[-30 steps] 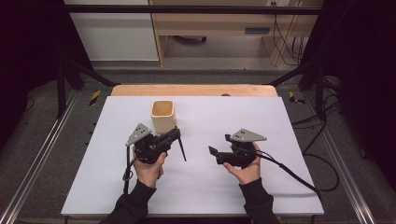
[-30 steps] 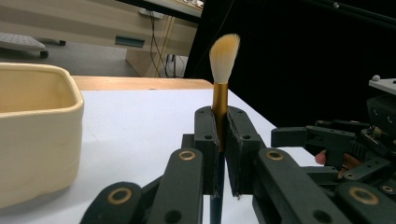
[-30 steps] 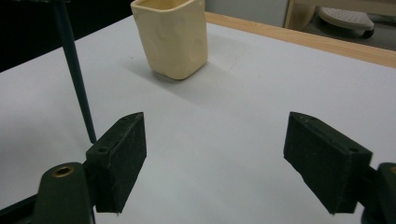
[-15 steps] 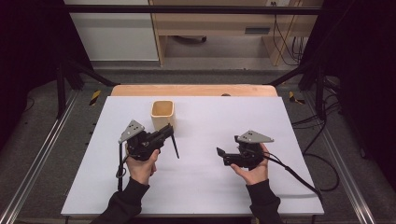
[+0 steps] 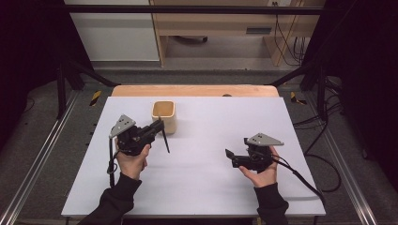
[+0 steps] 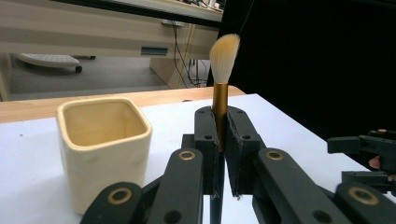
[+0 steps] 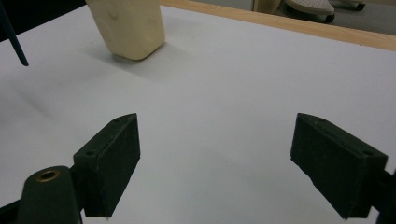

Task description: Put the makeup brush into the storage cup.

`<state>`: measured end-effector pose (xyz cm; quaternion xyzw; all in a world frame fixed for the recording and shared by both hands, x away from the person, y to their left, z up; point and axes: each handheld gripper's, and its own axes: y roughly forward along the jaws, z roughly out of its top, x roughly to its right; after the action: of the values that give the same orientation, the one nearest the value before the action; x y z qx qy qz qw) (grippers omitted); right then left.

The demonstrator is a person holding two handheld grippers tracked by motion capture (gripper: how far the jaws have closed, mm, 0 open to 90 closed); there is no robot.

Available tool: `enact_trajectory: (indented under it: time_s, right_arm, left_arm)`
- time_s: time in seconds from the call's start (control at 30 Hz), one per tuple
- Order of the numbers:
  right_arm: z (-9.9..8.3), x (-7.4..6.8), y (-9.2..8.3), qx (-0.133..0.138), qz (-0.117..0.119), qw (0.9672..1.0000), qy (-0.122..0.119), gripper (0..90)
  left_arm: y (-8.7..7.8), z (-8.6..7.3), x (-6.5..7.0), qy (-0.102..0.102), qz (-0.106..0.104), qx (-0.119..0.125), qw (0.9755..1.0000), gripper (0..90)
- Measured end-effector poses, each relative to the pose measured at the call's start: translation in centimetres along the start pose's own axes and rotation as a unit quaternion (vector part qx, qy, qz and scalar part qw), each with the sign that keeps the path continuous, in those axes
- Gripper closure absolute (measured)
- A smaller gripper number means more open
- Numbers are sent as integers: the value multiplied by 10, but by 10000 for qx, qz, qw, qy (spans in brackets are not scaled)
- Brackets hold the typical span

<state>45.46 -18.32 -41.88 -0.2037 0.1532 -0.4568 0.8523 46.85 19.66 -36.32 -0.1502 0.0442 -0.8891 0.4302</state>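
Observation:
My left gripper [image 5: 158,126] is shut on a make-up brush [image 6: 223,58] with pale bristles, a gold ferrule and a dark handle [image 5: 165,140]. The brush stands bristles-up between the jaws, its handle slanting down over the table. A cream square cup [image 5: 164,115] stands upright just beyond and right of this gripper, and left of the brush in the left gripper view [image 6: 102,140]. My right gripper [image 5: 230,157] hovers low at the table's right. Its jaws have just been opening and stand wide [image 7: 215,154] with nothing between them, facing the cup [image 7: 128,28].
The white tabletop [image 5: 211,187] has a wooden strip [image 5: 192,90] along its far edge. Metal rails run down both sides of the table. A black cable [image 5: 300,176] trails from the right gripper toward the right edge.
The left hand has carried the brush left and slightly away, nearer the cup's left side. The right hand has drifted right, its jaws a little wider.

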Motion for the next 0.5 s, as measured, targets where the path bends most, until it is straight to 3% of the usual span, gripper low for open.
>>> enact_trajectory:
  time_s: [0.5]
  right_arm:
    - [-7, 9, -6, -27, -134, 9999, 75, 144]
  left_arm:
    - [-2, 23, -13, 121, 146, 104, 9998, 830]
